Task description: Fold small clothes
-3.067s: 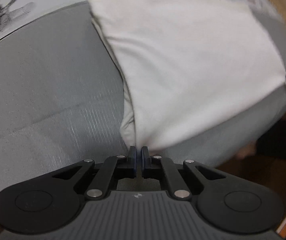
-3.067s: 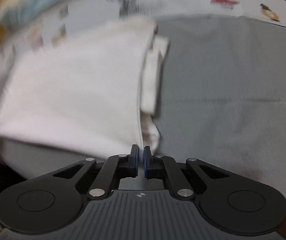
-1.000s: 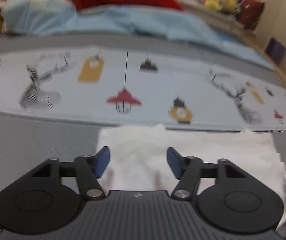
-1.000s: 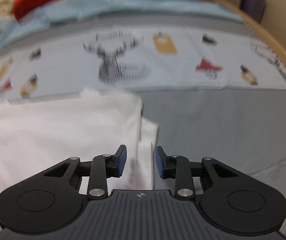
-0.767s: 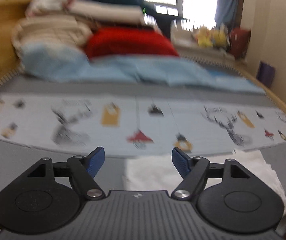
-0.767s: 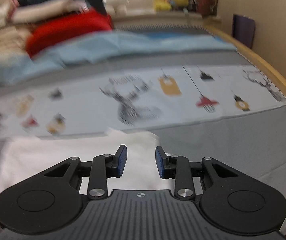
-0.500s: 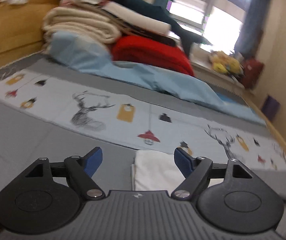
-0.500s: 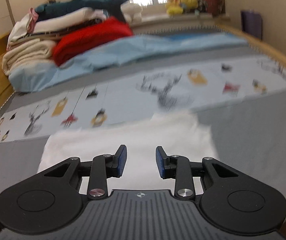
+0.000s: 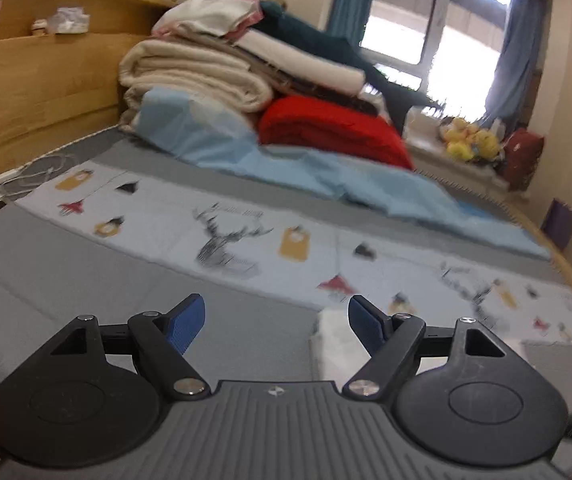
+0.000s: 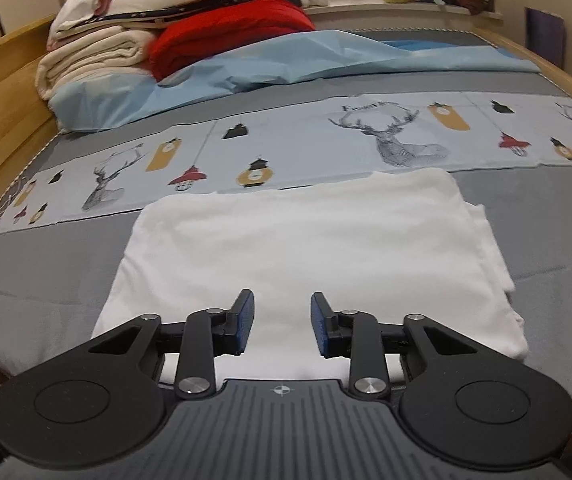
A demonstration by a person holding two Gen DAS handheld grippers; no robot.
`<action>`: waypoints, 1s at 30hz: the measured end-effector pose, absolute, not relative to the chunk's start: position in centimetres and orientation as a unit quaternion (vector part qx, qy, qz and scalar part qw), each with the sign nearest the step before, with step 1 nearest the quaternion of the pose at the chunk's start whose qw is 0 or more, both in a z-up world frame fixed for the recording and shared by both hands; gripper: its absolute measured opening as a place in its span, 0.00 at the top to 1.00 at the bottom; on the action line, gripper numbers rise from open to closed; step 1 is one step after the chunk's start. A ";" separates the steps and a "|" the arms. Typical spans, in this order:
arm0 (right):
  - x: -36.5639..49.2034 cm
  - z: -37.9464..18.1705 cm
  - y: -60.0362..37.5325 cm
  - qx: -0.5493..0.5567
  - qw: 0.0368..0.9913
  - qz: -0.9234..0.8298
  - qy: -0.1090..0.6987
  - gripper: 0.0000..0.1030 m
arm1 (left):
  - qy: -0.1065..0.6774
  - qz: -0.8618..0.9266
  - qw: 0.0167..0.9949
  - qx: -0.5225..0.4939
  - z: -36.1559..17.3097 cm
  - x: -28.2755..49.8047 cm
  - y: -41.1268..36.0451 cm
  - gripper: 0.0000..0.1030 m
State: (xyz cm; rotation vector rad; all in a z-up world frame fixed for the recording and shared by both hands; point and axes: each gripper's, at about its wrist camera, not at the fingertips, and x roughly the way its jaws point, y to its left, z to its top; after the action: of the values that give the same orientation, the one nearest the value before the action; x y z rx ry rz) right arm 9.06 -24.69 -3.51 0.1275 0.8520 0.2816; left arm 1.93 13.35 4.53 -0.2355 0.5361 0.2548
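Grey bedding (image 10: pixel 37 264) covers the near part of the bed, and both grippers hover above it holding nothing. Nearest in the right wrist view, the right gripper (image 10: pixel 281 322) has its jaws a moderate gap apart, having just been closing with nothing gripped; beneath and beyond them a folded white garment (image 10: pixel 306 236) lies flat on the grey. The left gripper (image 9: pixel 275 320) has its jaws spread wide, with only a corner of the white garment (image 9: pixel 336 346) visible behind its right finger. Farther off runs a pale strip printed with deer and lanterns (image 10: pixel 326 140), then a light blue sheet (image 10: pixel 286 60), a red blanket (image 10: pixel 229 30) and stacked cream bedding (image 10: pixel 93 56) against a wooden headboard (image 9: pixel 33 80).
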 end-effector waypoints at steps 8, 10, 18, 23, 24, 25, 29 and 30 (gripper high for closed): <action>8.5 -4.2 -18.5 0.001 0.889 0.221 0.401 0.94 | 0.301 0.110 0.932 -0.167 3.1 3.1 15.6 0.18; 7.8 -4.6 -15.9 -0.036 0.880 0.259 0.396 0.93 | 0.314 0.106 0.929 -0.162 2.8 3.8 15.5 0.18; 5.6 -7.3 -7.3 -0.145 0.837 0.350 0.394 0.93 | 0.330 0.095 0.928 -0.144 2.1 5.2 14.6 0.18; 5.1 -9.2 -4.1 -0.172 0.823 0.362 0.403 0.76 | 0.336 0.090 0.926 -0.145 2.0 5.5 14.8 0.18; 5.1 -9.5 -3.7 -0.172 0.821 0.363 0.407 0.73 | 0.337 0.089 0.925 -0.150 2.0 5.6 14.9 0.18; 5.1 -9.7 -3.2 -0.170 0.819 0.363 0.410 0.72 | 0.338 0.087 0.924 -0.154 2.0 5.6 15.0 0.18; 5.3 -10.9 -1.5 -0.172 0.812 0.365 0.422 0.64 | 0.345 0.086 0.921 -0.157 1.8 5.9 15.2 0.18; 5.2 -11.3 -1.2 -0.179 0.809 0.364 0.426 0.63 | 0.347 0.086 0.921 -0.156 1.7 6.0 15.2 0.18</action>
State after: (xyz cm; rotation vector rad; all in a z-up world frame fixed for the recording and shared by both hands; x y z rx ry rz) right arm 5.22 -1.18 -11.33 -0.3829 0.9110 0.7784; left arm 5.99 15.23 1.74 -0.3209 0.7129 0.1766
